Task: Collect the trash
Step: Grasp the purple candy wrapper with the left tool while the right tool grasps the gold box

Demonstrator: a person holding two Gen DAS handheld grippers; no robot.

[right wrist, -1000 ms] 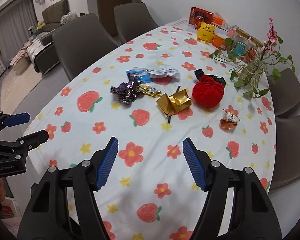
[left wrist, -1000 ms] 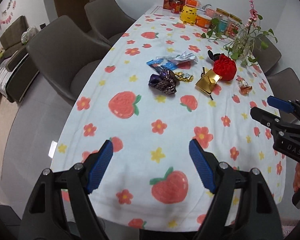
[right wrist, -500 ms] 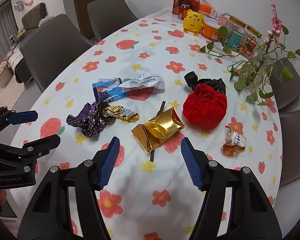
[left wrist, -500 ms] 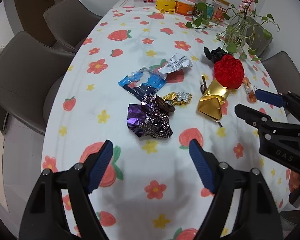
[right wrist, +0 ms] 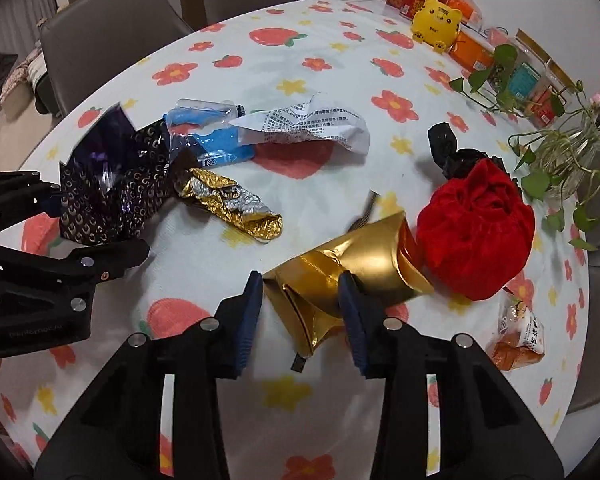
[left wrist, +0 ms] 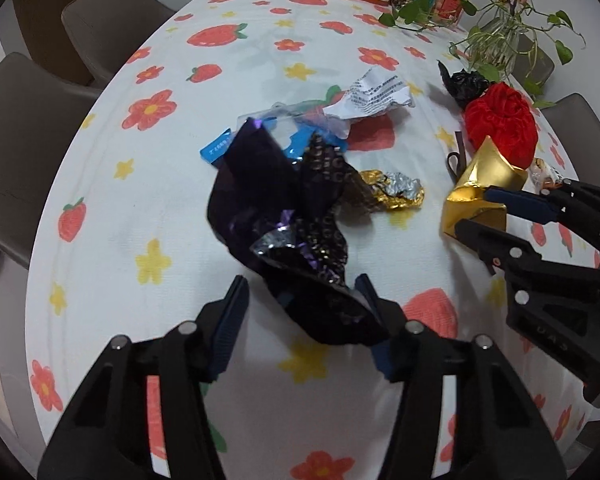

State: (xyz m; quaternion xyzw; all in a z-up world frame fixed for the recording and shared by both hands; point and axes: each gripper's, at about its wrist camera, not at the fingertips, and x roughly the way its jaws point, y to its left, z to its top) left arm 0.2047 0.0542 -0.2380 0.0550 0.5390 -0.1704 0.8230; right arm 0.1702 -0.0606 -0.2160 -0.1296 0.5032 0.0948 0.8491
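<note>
Trash lies mid-table on the flowered cloth. A crumpled purple wrapper (left wrist: 296, 220) sits between the fingers of my left gripper (left wrist: 300, 300), which is open around its near end. A gold box (right wrist: 340, 276) sits between the fingers of my right gripper (right wrist: 302, 300), which is open around it. The gold box also shows in the left wrist view (left wrist: 480, 196). A gold foil wrapper (right wrist: 232, 204), a blue plastic package (right wrist: 212, 140) and a white printed paper (right wrist: 312, 120) lie behind.
A red cloth pouch (right wrist: 476, 224) with a black bag (right wrist: 444, 140) stands right of the gold box. A small orange snack packet (right wrist: 516, 340) lies at right. A plant vase (right wrist: 572, 160), jars and a yellow tiger box (right wrist: 436, 20) stand at the far end. Grey chairs (left wrist: 24, 120) line the left.
Both grippers have moved forward over the table to the trash. The left now brackets the purple wrapper and the right brackets the gold box; both jaws have narrowed somewhat.
</note>
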